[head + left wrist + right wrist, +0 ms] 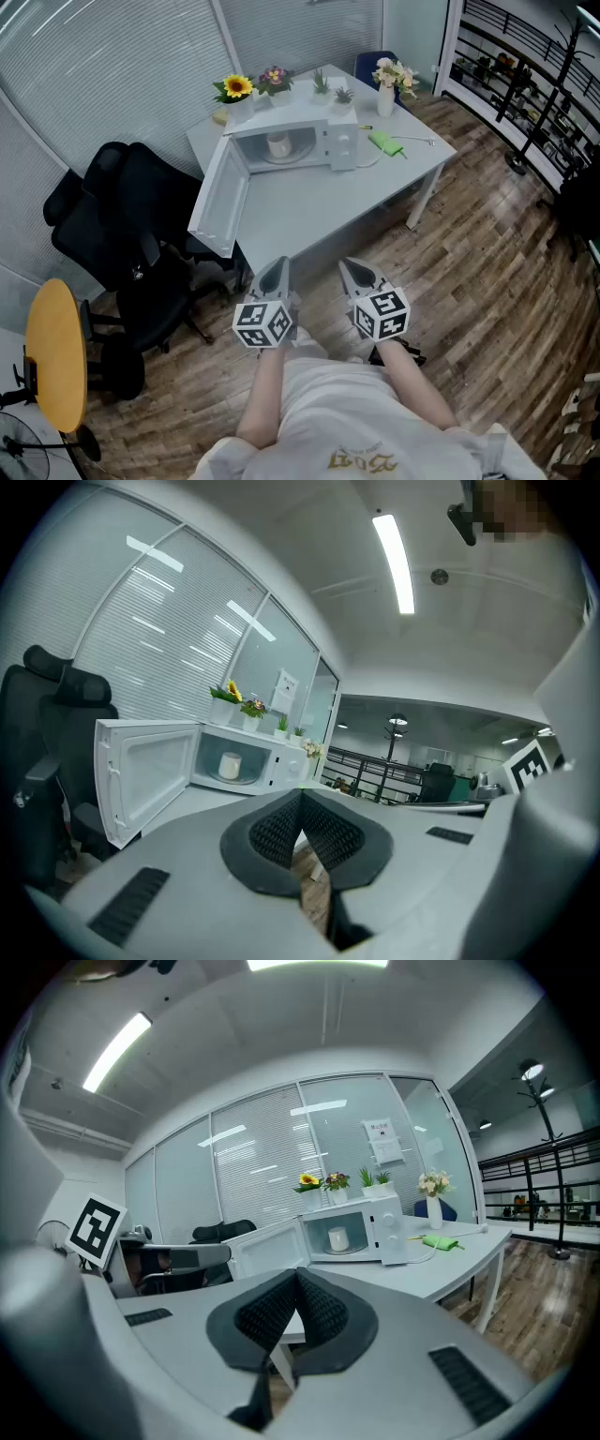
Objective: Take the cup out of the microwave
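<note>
A white microwave [323, 141] stands on the pale grey worktop [319, 211]. Its door [217, 199] hangs fully open to the left, so the cavity is plain to see. Inside it a single white cup [277, 144] stands upright on the round turntable plate [230, 779], roughly in the middle of the cavity and touching neither wall. Whether the cup holds anything cannot be told from these views.

Along the top of the microwave stands a row of small pots: one with a sunflower [236, 89], one with purple blooms [274, 79], and two with little green plants [333, 90]. To the right of the microwave, on the worktop, a tall white vase [385, 99] holds a bunch of pale flowers. A green object [385, 142] lies in front of the vase, near the worktop's corner. A black office chair [131, 234] stands beside the open door.

The left tool [275, 269] and the right tool [357, 273] are held side by side close to the person's body, over the wooden floor [487, 281]. Both point toward the worktop and are well apart from the microwave. In each tool's own view the ribbed black pads are pressed together at their tips, with nothing caught between them.
</note>
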`<state>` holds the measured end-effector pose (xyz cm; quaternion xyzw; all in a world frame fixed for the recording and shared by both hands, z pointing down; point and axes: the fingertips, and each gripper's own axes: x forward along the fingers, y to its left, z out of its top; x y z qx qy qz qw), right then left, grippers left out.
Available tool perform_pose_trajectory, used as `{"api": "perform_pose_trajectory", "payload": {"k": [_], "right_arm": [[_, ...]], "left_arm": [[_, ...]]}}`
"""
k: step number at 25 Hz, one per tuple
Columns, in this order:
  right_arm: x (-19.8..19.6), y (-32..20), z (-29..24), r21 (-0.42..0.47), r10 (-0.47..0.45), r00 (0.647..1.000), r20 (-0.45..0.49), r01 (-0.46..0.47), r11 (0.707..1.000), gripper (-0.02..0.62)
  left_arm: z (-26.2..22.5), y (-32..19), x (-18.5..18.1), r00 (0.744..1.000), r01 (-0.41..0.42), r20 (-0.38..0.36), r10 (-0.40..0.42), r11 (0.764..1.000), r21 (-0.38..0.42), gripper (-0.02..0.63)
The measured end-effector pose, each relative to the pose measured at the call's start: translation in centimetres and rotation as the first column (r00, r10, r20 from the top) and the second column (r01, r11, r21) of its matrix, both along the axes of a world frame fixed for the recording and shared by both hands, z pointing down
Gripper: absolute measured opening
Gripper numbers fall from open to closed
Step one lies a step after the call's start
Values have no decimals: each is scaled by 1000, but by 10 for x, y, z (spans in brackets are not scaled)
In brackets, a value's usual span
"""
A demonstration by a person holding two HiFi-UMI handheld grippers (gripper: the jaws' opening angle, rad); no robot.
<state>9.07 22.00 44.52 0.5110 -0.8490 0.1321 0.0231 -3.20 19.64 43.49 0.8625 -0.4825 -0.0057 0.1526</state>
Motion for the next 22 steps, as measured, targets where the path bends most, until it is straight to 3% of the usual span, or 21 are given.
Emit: {"api": "perform_pose_trajectory", "payload": {"k": [9, 13, 14, 16, 18, 22], "right_arm": [[11, 2, 7, -10, -4, 1000, -12, 4, 1000, 12], [18, 3, 1, 29, -4, 1000, 3, 3, 1000, 14], [19, 3, 1, 31, -5, 1000, -2, 5, 1000, 35], [18, 0, 5, 13, -5, 1000, -12, 5, 1000, 198], [18, -3, 8, 0, 4, 1000, -22, -4, 1000, 242], [17, -11, 11, -2, 3, 1000, -28, -3, 1000, 255]], "left_arm": [[4, 2, 4, 1000, 14, 9, -14, 1000, -12, 17], [3, 2, 3, 999, 41, 2, -41, 999, 1, 17], [3, 2, 1, 998, 57, -8, -57, 998, 2, 33], [4, -2, -4, 996, 84, -30, -84, 996, -13, 183], [5, -6, -8, 994, 104, -25, -104, 994, -25, 212], [11, -14, -11, 992, 126, 16, -125, 991, -38, 227]]}}
